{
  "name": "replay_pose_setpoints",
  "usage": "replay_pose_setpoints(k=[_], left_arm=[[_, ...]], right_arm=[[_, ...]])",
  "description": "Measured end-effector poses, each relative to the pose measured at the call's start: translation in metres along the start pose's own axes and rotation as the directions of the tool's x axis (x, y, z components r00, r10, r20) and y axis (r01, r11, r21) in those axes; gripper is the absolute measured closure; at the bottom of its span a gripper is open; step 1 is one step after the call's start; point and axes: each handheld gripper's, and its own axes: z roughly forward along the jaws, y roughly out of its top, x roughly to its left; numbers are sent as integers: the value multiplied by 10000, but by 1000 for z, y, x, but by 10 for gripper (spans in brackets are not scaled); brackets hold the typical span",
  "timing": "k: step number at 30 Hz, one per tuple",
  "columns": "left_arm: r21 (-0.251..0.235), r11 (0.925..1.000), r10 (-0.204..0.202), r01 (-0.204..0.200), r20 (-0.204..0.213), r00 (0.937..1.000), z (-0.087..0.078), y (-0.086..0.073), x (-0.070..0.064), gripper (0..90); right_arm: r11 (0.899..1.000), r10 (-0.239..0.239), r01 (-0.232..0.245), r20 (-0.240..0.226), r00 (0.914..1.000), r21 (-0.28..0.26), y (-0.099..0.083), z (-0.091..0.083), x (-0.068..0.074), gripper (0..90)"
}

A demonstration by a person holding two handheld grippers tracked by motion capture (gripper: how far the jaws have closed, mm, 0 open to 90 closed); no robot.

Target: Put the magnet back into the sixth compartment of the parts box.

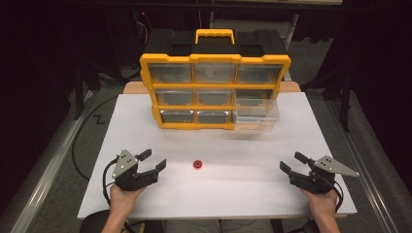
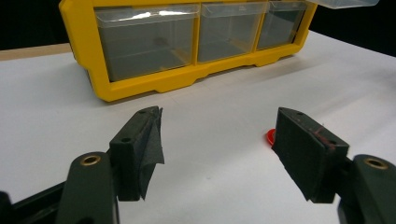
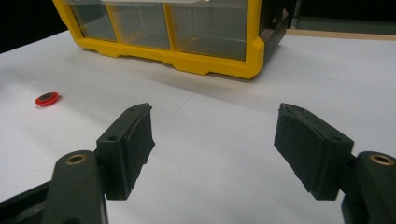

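A small red ring-shaped part [image 1: 197,165] lies on the white table [image 1: 214,194], between the two grippers. My left gripper [image 1: 153,160] rests at the near left, open and empty, with the red part [image 2: 270,136] just behind its right jaw. At the near right my right gripper [image 1: 293,162] is open too, nothing between its jaws; the red part [image 3: 46,98] lies far to its left. A yellow and black drawer organizer [image 1: 214,90] stands at the back of the table. Its lower right clear drawer [image 1: 256,115] is pulled out.
The organizer's other clear drawers [image 1: 170,73] are pushed in. Its yellow carry handle [image 1: 214,35] sits on top. A black cable [image 1: 82,141] loops on the floor to the left of the table. Dark surroundings lie beyond the table edges.
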Motion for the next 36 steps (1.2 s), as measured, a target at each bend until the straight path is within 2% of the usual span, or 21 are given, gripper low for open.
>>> replay_pose_setpoints(k=[36], left_arm=[[-23,9999,108,-108,16,9999,1,0,-2,316]], right_arm=[[9996,249,-252,-210,9995,-120,1,1,1,304]])
